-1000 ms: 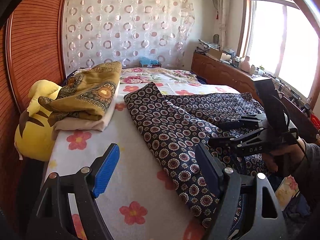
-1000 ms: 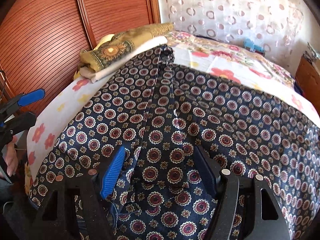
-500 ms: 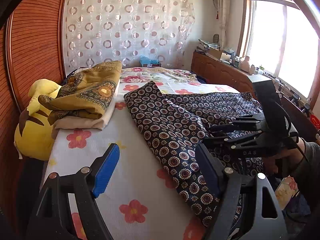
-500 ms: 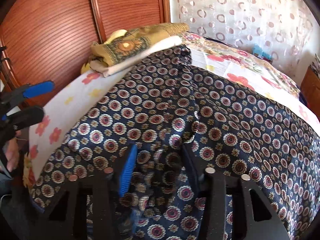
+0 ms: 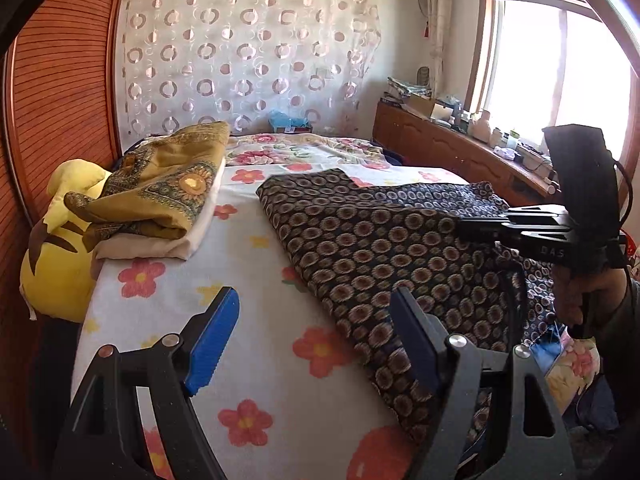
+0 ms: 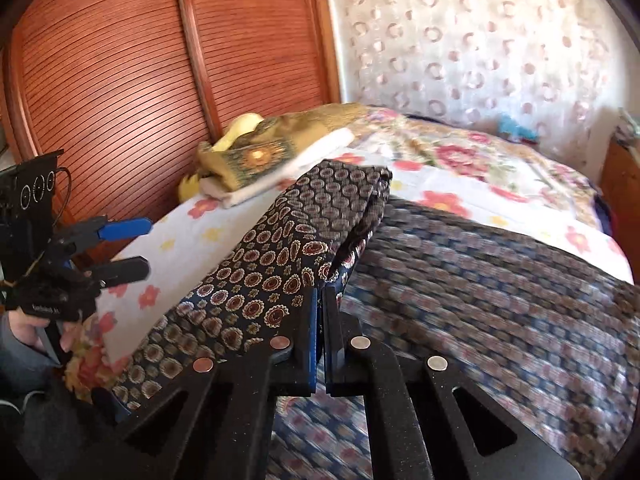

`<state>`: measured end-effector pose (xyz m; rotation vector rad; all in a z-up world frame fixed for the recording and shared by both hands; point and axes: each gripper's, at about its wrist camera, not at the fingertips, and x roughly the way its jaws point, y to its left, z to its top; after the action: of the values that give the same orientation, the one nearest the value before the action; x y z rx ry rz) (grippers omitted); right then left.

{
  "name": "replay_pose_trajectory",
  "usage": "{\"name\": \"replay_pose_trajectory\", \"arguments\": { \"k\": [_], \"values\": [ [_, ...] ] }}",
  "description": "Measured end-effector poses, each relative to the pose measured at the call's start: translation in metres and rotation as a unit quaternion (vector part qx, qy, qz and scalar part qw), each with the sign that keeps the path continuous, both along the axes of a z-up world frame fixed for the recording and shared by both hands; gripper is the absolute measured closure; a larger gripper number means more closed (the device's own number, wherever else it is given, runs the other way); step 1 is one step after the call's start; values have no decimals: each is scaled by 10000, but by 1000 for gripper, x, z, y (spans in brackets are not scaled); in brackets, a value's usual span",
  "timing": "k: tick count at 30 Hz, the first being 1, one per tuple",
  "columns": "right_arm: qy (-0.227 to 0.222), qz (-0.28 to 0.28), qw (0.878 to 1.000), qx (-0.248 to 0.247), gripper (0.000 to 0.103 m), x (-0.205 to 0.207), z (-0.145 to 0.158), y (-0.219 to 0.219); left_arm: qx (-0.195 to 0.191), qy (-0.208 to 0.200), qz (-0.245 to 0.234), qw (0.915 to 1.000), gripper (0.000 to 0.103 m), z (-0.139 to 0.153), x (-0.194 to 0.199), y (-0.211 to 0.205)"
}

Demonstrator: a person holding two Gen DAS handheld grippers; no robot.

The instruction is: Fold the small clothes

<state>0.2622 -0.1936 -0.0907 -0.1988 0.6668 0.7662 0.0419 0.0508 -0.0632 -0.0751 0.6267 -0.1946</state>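
floral bed [image 5: 256, 360] carries the patterned garment [image 5: 360, 248]; right tool [image 6: 320, 304] pinches its edge to lift a fold, left tool [image 5: 312, 344] gapes empty.

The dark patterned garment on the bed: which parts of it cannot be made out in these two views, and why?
- Left wrist view: the dark patterned garment has its near right edge hidden behind the left gripper and its right side behind the right gripper.
- Right wrist view: the flat right part is blurred; the pinched fold is hidden between the fingers.
- What kind of garment it is cannot be told.
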Motion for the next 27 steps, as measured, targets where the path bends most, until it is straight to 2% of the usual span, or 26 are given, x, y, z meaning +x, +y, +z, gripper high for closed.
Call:
{"name": "replay_pose_trajectory", "arguments": {
  "k": [9,20,27],
  "values": [
    [90,-823,9966,-52,101,-28,-16,-61,41,24,-381,9993,24,3,11,-32],
    [-146,-1288,9912,-262,101,-82,5,-63,86,86,-822,9965,24,7,31,-72],
    [-209,-1705,9842,-433,101,-98,15,-82,109,184,-1016,9946,24,3,38,-89]
  ]
}}
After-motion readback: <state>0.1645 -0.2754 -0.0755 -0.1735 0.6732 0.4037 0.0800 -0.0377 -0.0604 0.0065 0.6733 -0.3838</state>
